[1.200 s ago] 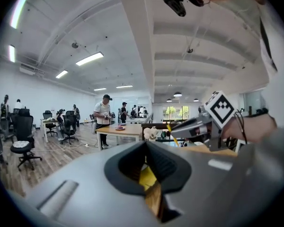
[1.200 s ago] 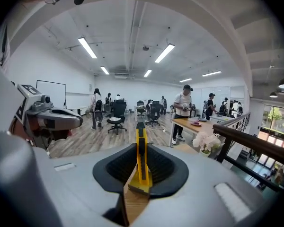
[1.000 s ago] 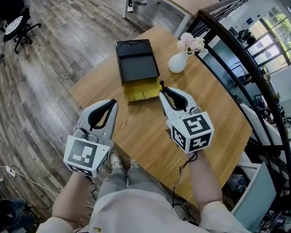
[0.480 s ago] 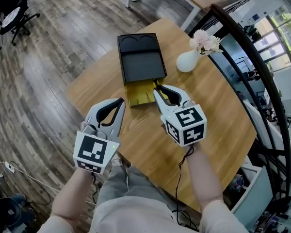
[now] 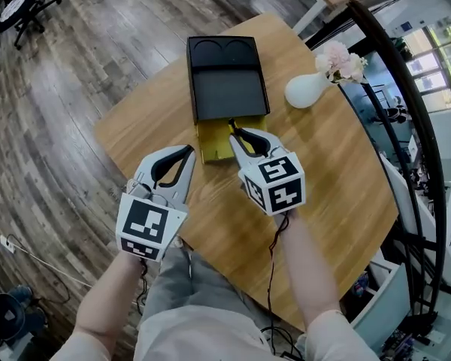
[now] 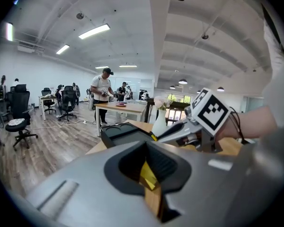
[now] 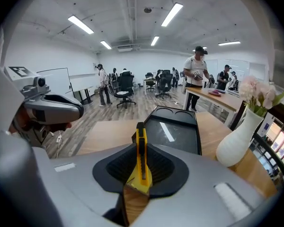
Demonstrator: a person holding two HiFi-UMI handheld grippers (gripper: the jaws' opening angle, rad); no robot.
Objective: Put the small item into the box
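A black box (image 5: 227, 77) lies on the round wooden table (image 5: 338, 164), its yellow inner tray (image 5: 210, 143) slid out toward me. My right gripper (image 5: 232, 128) is shut on a yellow utility knife (image 7: 140, 137), whose tip pokes out over the yellow tray. The right gripper view shows the knife standing upright between the jaws (image 7: 140, 151), with the box (image 7: 175, 129) just beyond. My left gripper (image 5: 186, 152) hovers left of the tray, shut with nothing in it. In the left gripper view the jaws (image 6: 146, 145) are closed, and the right gripper (image 6: 157, 136) reaches at the box (image 6: 125, 130).
A white vase (image 5: 307, 89) with pink flowers (image 5: 342, 59) stands right of the box. The table's edge runs close by on the left, with wood floor (image 5: 52, 126) below. A dark railing (image 5: 406, 104) curves along the right. People and office chairs are far off.
My right gripper has carried the knife forward and left, up to the yellow tray. The left gripper has stayed near the table's front left.
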